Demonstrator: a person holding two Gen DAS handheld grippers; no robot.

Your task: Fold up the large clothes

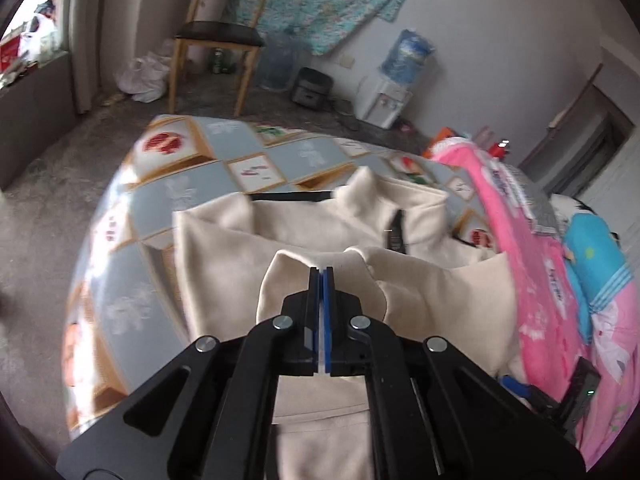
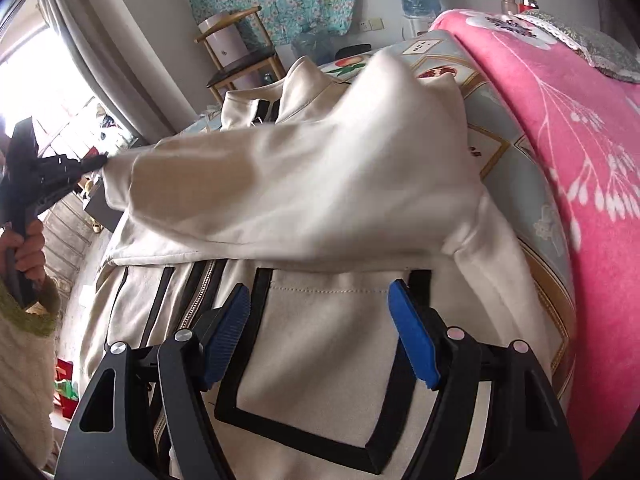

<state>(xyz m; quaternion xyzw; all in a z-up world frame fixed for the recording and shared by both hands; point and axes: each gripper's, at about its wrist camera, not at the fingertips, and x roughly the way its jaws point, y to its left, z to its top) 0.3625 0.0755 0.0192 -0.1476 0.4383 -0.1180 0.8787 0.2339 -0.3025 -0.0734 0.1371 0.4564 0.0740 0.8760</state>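
Note:
A cream jacket [image 1: 224, 248] with black trim lies spread on the patterned bed sheet [image 1: 160, 200], collar toward the far end. My left gripper [image 1: 322, 270] is shut on the cuff end of one sleeve. In the right wrist view that sleeve [image 2: 300, 184] stretches lifted across the jacket body, and the left gripper [image 2: 98, 160] holds its tip at the left edge. My right gripper [image 2: 320, 300] stands open just above the black-trimmed chest pocket [image 2: 312, 360], with nothing pinched between its blue pads [image 2: 412, 336]. The zip [image 2: 192, 304] runs down to the left of it.
A pink flowered blanket [image 2: 580, 160] is heaped along the bed's right side. Beyond the bed stand a wooden chair [image 1: 216, 36], a water dispenser [image 1: 384, 100] and a plastic bag [image 1: 144, 76] on the floor. A person's hand [image 2: 28, 248] grips the left tool's handle.

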